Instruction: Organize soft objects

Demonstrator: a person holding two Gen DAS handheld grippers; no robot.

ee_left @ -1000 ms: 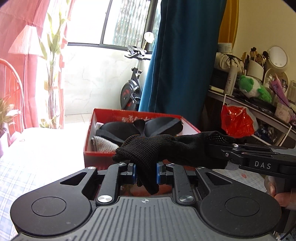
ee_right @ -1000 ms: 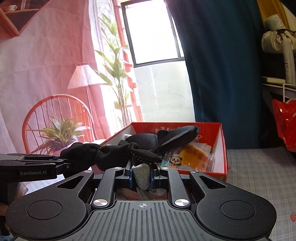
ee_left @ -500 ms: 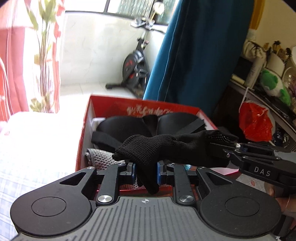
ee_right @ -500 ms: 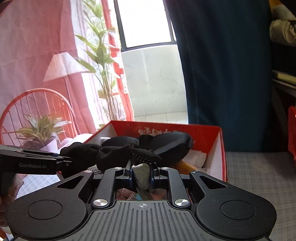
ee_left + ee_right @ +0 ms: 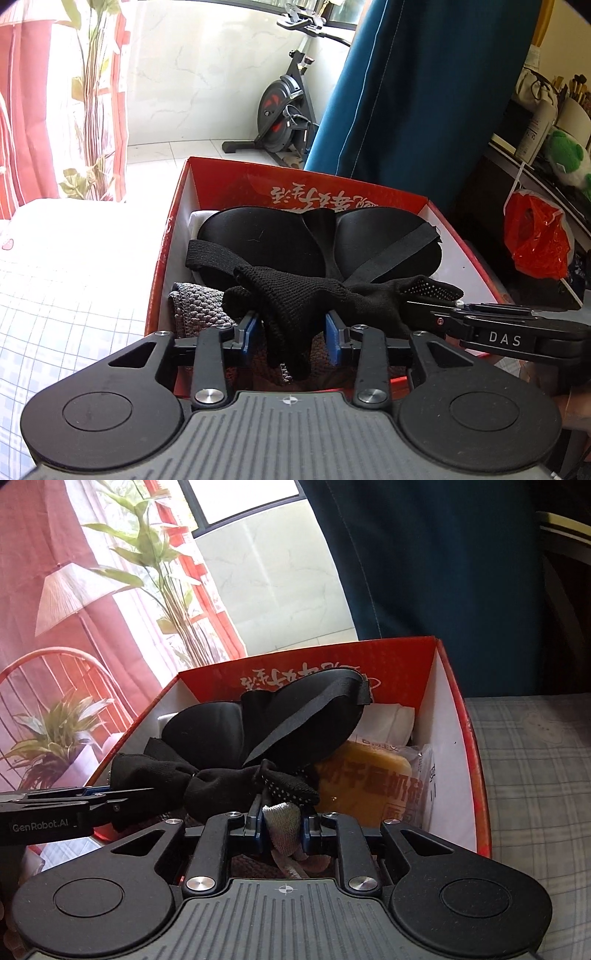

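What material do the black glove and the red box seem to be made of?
Black glove: knitted fabric, matte; the stitch mesh shows, with small pale grip dots near one end. Red box: probably cardboard, thin stiff walls, printed red outside, plain white inside.

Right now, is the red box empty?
No, the red box already holds a black sleep mask and a yellow snack packet, among other things.

At right in the left wrist view, the right gripper (image 5: 436,303) bears "DAS". At lower left in the right wrist view, the left gripper (image 5: 122,794) bears "GenRobot.AI". The white characters on the red box (image 5: 417,657) cannot be read.
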